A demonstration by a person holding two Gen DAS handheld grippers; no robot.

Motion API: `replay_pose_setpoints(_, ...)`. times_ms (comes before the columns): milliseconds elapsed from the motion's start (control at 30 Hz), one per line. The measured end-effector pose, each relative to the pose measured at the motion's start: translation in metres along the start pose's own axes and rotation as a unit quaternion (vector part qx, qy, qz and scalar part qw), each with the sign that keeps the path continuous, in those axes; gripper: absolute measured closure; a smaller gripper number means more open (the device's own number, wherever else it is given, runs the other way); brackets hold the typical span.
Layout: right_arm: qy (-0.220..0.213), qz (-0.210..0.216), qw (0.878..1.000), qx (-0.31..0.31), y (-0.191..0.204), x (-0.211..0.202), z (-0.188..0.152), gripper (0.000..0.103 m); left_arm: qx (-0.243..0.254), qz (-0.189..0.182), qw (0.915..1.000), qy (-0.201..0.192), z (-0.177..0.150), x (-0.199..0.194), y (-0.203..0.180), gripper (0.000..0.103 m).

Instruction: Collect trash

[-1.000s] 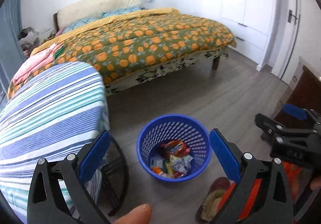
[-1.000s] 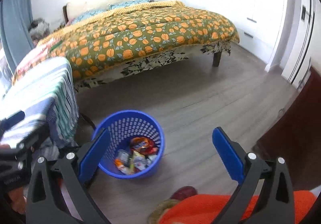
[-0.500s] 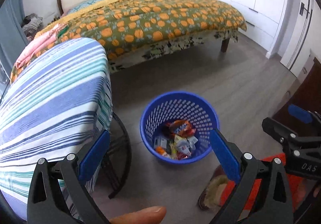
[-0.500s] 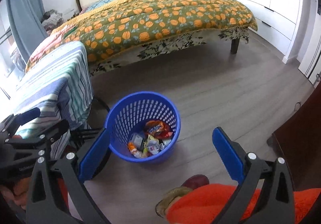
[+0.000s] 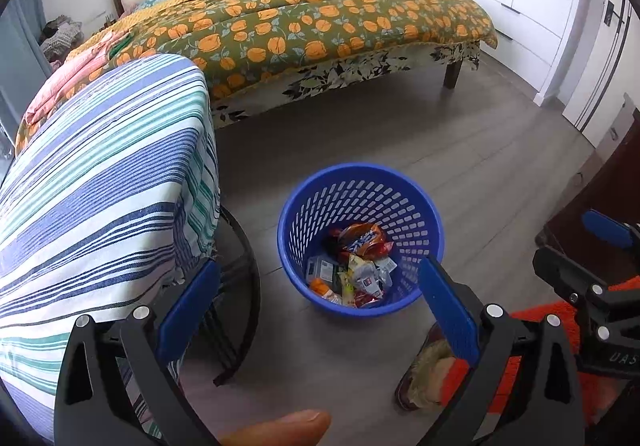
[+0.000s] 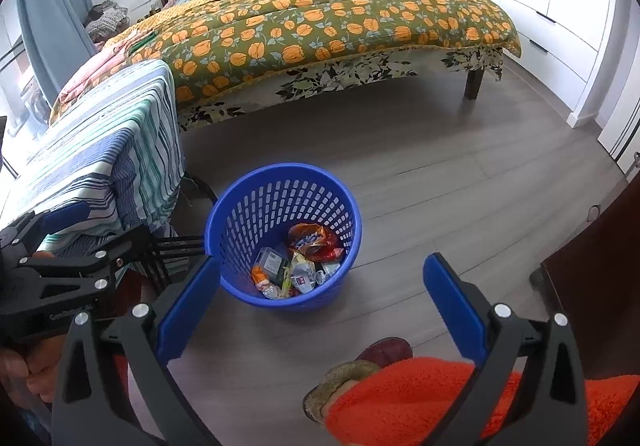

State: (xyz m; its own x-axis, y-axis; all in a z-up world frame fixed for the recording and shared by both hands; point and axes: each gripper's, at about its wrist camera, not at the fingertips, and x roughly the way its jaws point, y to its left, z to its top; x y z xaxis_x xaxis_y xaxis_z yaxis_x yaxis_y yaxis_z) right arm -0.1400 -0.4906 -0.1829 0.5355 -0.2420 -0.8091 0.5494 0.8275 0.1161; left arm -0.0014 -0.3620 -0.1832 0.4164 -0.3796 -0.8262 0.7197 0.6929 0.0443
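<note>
Both cameras have risen and drawn back over the last second, so the blue perforated plastic wastebasket (image 5: 360, 234) now sits lower and more central between the fingers, and more of the striped top shows. The left gripper (image 5: 316, 298) hangs with its blue-padded jaws spread wide and nothing between them; the right gripper (image 6: 320, 296) is likewise spread and empty. The basket stands on the grey wood-look floor (image 5: 420, 134), just off the near corner of the small table draped in a blue, green and white striped cloth (image 5: 104, 182), and crumpled snack wrappers (image 5: 356, 266) already lie in its bottom. No loose trash shows on the floor or on the cloth, so collecting looks close to done, or the next piece lies out of view.

Risks, as I judge them: the light basket could tip or skid if a finger catches its rim, spilling the wrappers; a jaw swung left could snag the hanging cloth or the black curved table frame (image 5: 244, 286) beneath it. A brown slipper (image 6: 384, 352) and an orange fuzzy sleeve or garment (image 6: 460, 398) crowd the near side. The bed with the orange-flowered green quilt (image 6: 328, 26) stands well apart, out of the way
</note>
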Motion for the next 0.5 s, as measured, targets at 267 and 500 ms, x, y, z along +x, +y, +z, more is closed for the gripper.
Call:
replay_pose_setpoints(267, 0.004, 0.004, 1.0, 0.0, 0.0014, 0.0009, 0.0002, 0.004, -0.004, 0.0, 1.0, 0.007, 0.0004, 0.0038, 0.0023, 0.005)
replay_pose_setpoints(500, 0.004, 0.005, 1.0, -0.002, 0.0025, 0.0015, -0.0005, 0.004, -0.005, 0.0, 0.9999, 0.011, 0.0004, 0.0057, 0.0016, 0.005)
